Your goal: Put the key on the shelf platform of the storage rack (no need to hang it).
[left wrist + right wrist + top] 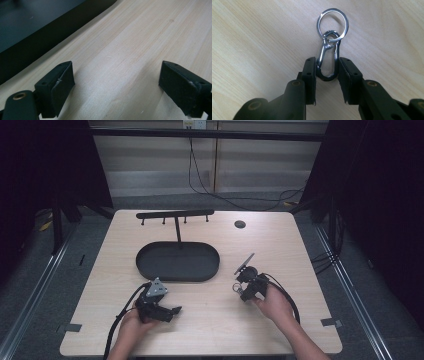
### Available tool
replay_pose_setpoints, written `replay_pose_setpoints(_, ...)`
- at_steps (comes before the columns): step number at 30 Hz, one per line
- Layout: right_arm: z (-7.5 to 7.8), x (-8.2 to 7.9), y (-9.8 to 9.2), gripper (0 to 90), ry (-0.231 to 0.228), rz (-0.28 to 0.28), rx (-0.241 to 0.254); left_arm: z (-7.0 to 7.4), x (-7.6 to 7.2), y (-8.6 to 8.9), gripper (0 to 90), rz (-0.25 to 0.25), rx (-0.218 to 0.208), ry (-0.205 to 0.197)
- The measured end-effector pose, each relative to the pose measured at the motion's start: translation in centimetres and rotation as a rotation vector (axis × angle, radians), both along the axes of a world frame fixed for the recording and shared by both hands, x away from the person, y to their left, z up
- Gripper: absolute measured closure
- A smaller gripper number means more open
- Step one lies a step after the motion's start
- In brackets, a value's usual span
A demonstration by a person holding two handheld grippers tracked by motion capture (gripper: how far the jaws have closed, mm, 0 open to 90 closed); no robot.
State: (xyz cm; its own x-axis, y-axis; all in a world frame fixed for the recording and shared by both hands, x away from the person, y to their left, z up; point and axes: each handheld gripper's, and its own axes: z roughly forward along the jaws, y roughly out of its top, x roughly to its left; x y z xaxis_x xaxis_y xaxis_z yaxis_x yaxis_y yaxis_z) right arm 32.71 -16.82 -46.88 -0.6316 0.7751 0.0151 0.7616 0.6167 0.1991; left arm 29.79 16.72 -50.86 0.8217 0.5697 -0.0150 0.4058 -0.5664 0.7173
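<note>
Right gripper [327, 71] has its jaws pinched on the clip's [327, 62] flanks, low over the table [210, 320] (key ring [332, 23] dangling beyond), long axis running straight out from the tips. The rack [175, 214] stands farther back-left; left gripper [116, 86] gapes, holding nothing.

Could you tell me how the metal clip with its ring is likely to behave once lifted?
The clip, pinched between the right gripper jaws, looks rigid polished metal, so it may slip. Its ring hangs loosely linked and will probably swing. Both look thin, likely light.
</note>
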Motion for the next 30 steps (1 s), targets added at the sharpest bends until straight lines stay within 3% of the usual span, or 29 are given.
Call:
replay_pose_setpoints(16, 1.2, -0.2, -0.3, 68.1, -0.018, 0.02, 0.014, 0.0, 0.0, 0.0, 12.5, 0.001, 0.0, 0.0)
replay_pose_setpoints(30, 4.2, 0.5, 0.3, 68.2, -0.044, 0.044, 0.033, 0.0, 0.0, 0.0, 12.5, 0.0, 0.0, 0.0)
